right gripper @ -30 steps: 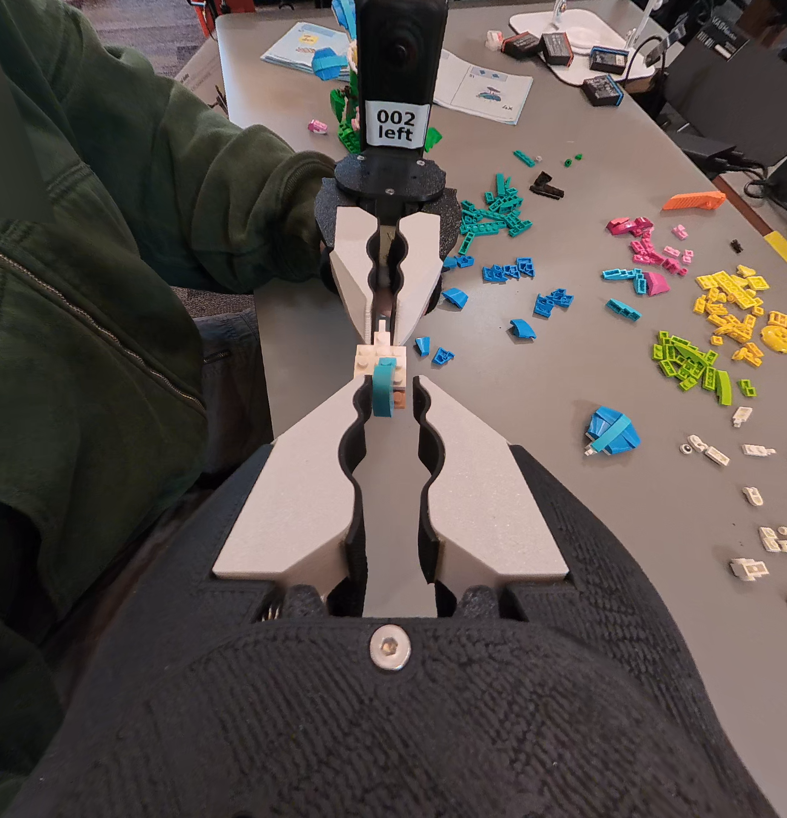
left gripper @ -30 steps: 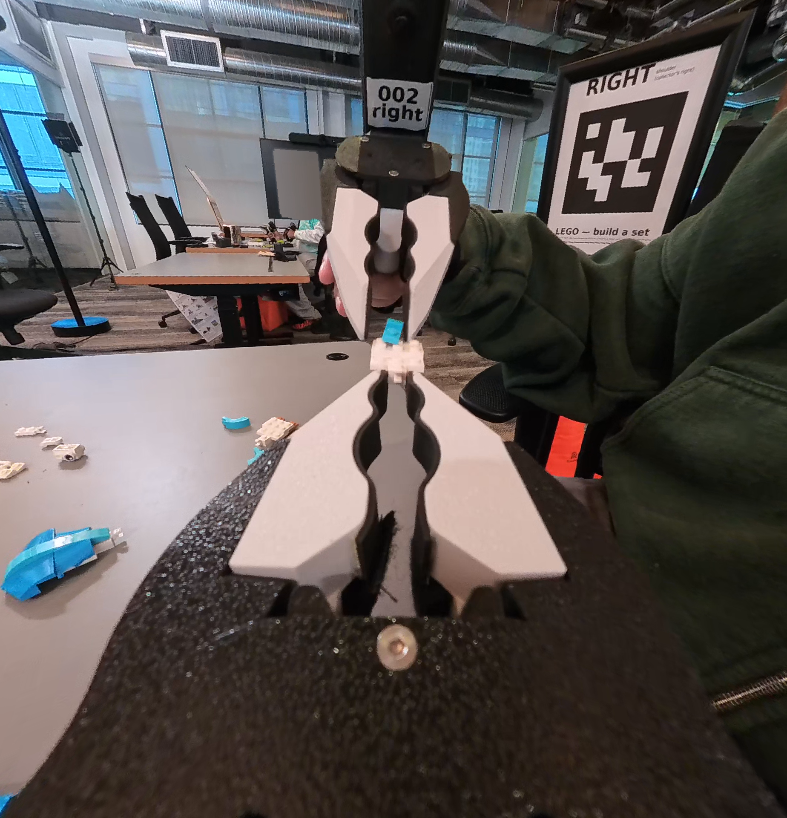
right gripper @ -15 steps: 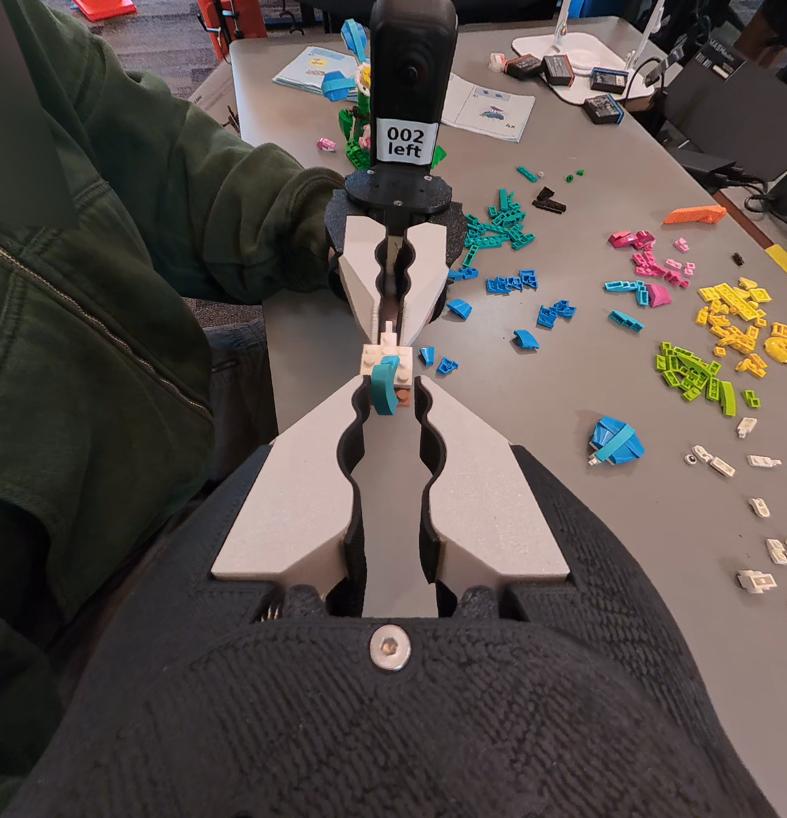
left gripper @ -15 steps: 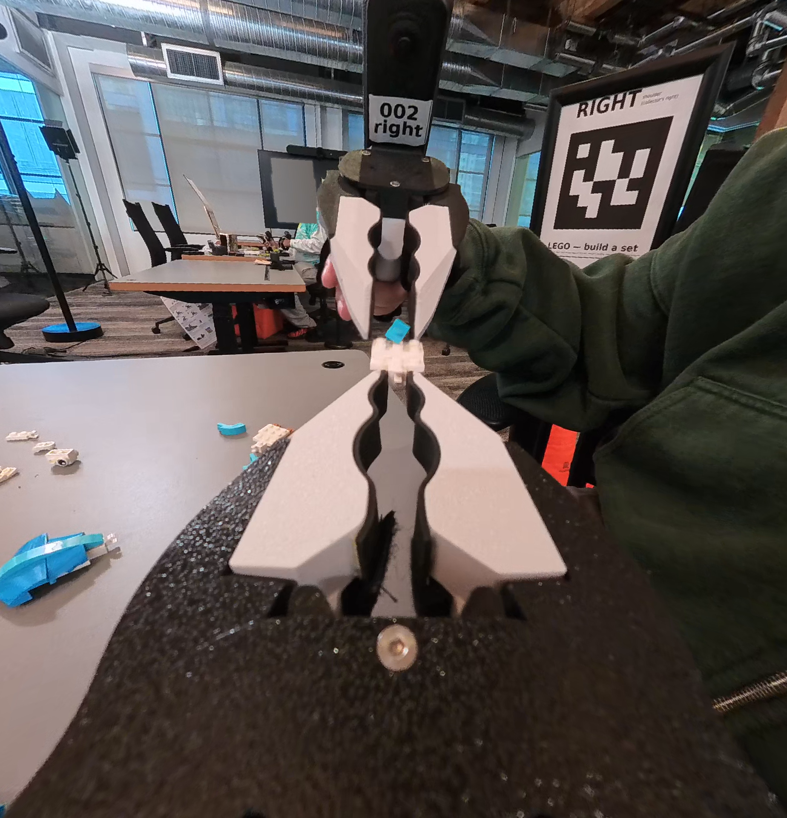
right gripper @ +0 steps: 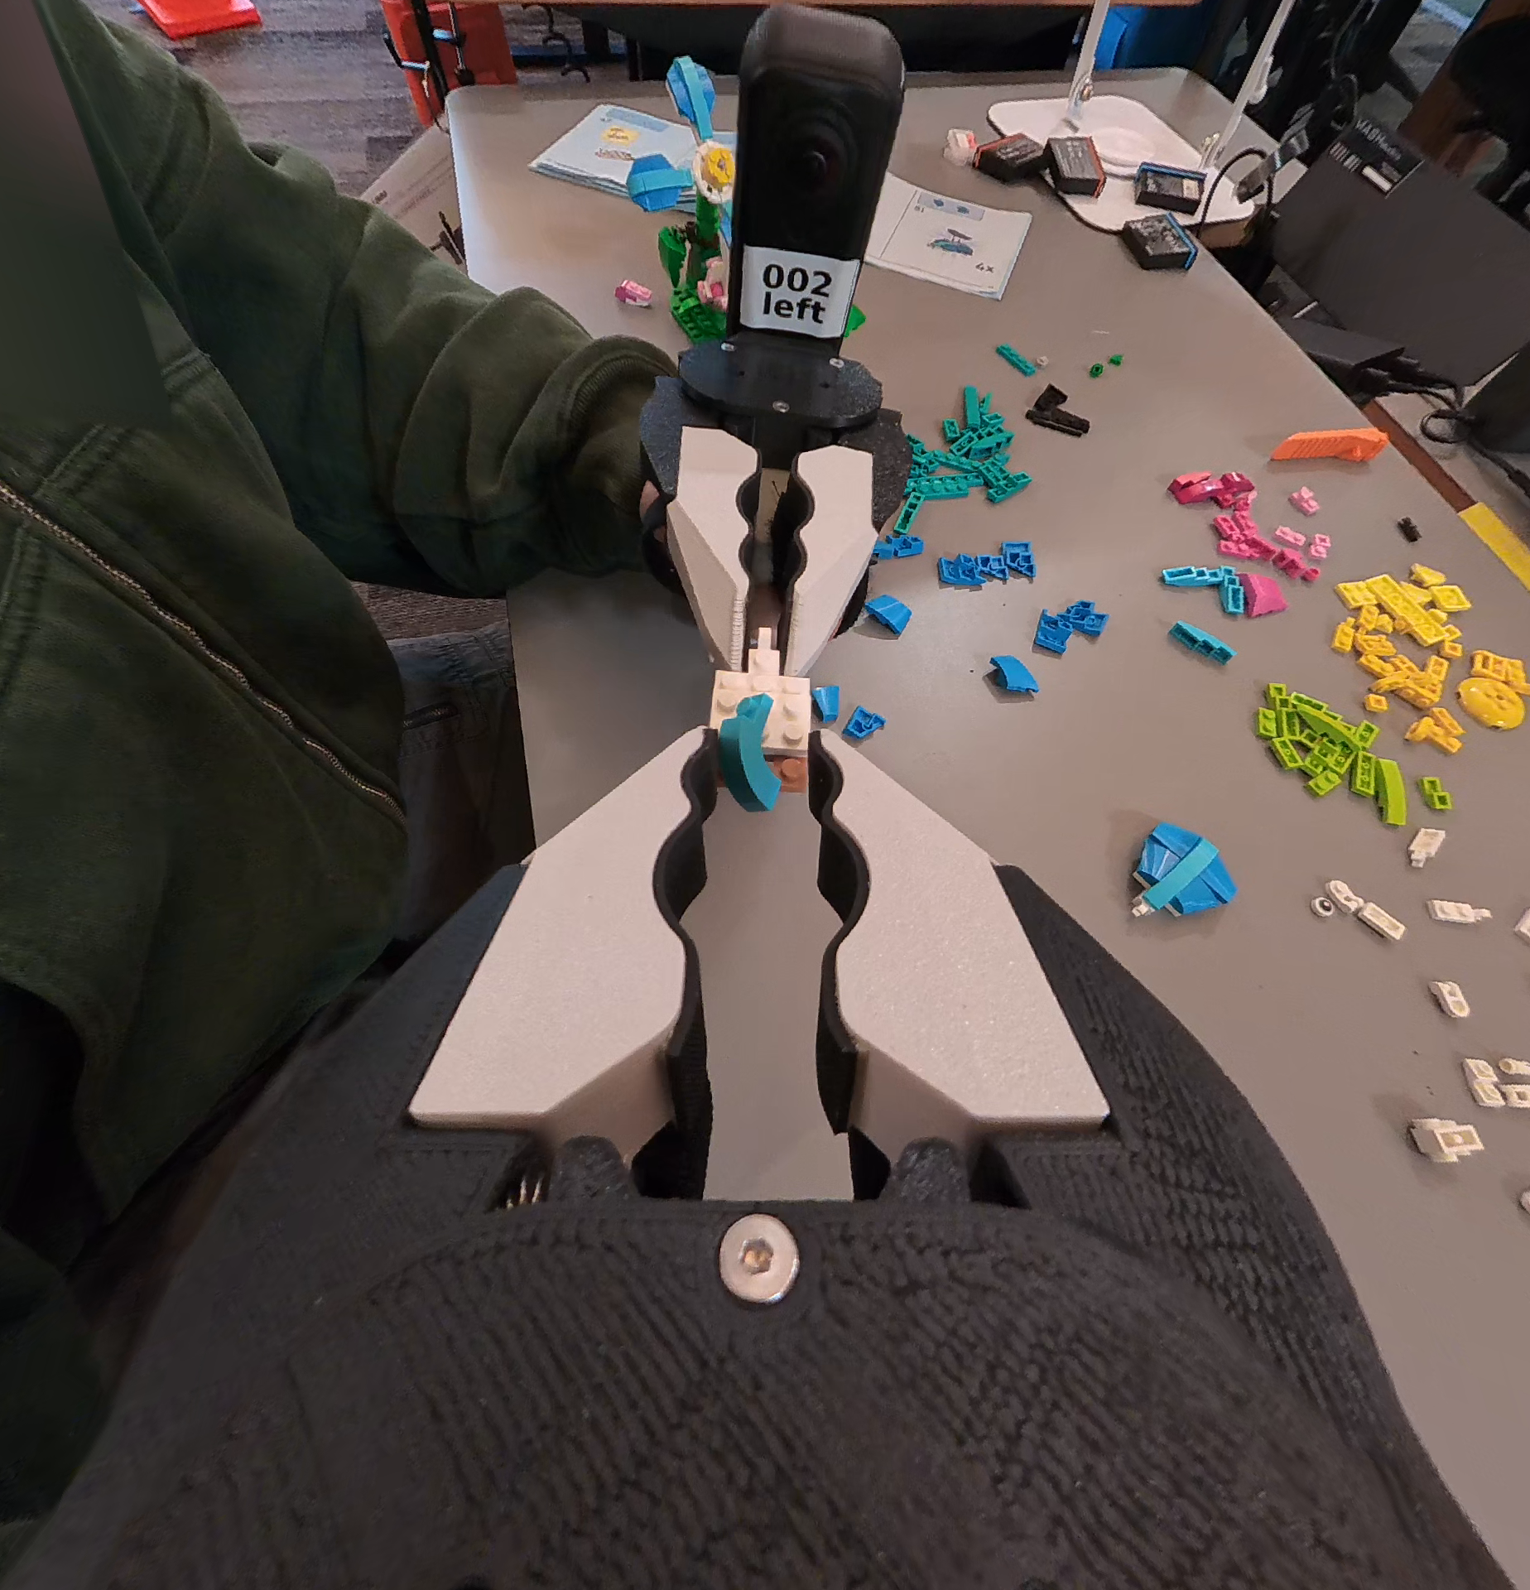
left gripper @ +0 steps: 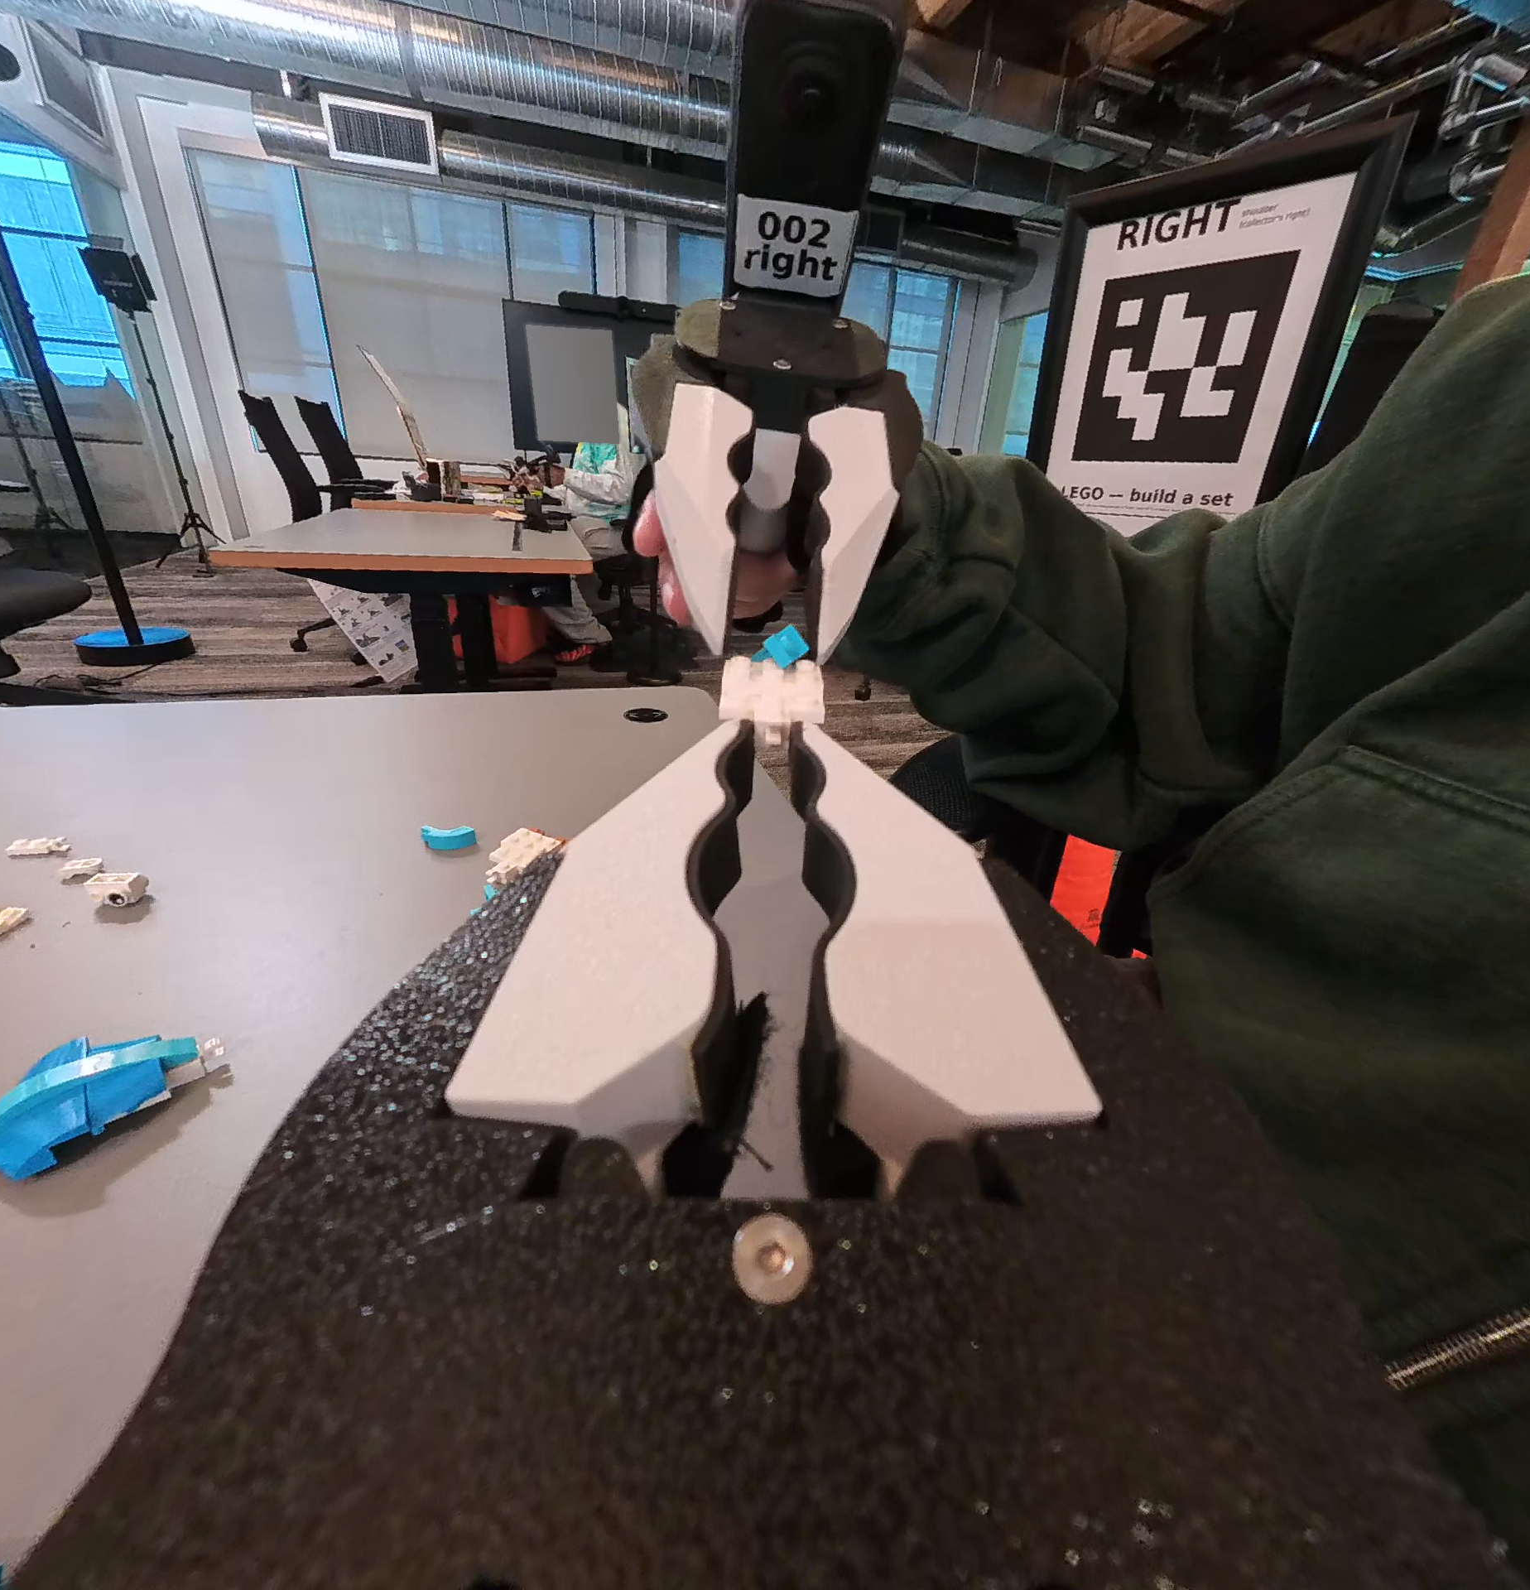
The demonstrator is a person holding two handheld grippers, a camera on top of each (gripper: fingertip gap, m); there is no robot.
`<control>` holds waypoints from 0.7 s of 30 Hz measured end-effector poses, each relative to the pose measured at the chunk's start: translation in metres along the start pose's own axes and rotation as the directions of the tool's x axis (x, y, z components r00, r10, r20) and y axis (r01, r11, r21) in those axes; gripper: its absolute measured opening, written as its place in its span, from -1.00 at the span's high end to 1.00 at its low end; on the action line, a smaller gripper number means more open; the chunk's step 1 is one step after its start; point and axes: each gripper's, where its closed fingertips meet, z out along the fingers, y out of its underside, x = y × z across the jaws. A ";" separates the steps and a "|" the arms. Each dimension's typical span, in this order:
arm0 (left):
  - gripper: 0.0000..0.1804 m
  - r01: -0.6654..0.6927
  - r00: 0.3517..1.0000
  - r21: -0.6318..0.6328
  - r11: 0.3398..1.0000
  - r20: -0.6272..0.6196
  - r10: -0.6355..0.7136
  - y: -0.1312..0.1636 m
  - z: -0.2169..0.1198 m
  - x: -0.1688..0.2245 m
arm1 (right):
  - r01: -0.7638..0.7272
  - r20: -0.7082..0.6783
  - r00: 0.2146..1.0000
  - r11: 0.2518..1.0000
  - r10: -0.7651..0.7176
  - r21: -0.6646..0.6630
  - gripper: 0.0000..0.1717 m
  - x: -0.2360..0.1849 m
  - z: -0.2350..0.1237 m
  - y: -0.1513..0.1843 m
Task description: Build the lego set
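Note:
My left gripper (left gripper: 772, 738) is shut on the small tab of a white brick assembly (left gripper: 770, 693) and holds it in the air beside the table's edge. The right wrist view shows the same grip (right gripper: 763, 641). My right gripper (right gripper: 760, 738) faces it tip to tip and is open around the assembly's near end. A teal curved piece (right gripper: 749, 761) lies tilted between its pads, one end on the white plate (right gripper: 783, 701), above a brown piece (right gripper: 793, 772). In the left wrist view the teal piece (left gripper: 783, 645) leans by one finger of the right gripper (left gripper: 768, 654), with a gap to the other.
The grey table (right gripper: 1002, 774) carries sorted brick piles: blue (right gripper: 985, 563), teal-green (right gripper: 959, 456), pink (right gripper: 1243, 533), yellow (right gripper: 1424, 637), lime (right gripper: 1321, 740), white (right gripper: 1475, 1093). A blue build (right gripper: 1183, 869) lies at the right. A flower build (right gripper: 701, 215) and booklets (right gripper: 942, 232) sit farther back.
The teal piece has tipped from upright to slanted across the white plate. My right jaws have widened slightly around it. Both grippers keep their tip-to-tip pose, with the left's grip unchanged.

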 end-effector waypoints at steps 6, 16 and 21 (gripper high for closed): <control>0.93 0.005 1.000 0.000 1.000 -0.002 -0.005 0.000 0.000 0.000 | 0.041 -0.030 0.999 0.999 -0.040 0.020 0.90 -0.001 -0.006 -0.003; 0.94 -0.029 0.999 0.023 0.999 0.015 0.028 -0.005 -0.002 -0.001 | 0.026 -0.025 0.999 1.000 -0.025 0.018 0.91 0.000 -0.005 -0.006; 0.94 -0.030 0.999 0.078 0.996 0.040 0.027 -0.015 -0.005 -0.003 | 0.016 -0.053 0.999 0.996 -0.011 0.083 0.91 0.004 -0.006 -0.014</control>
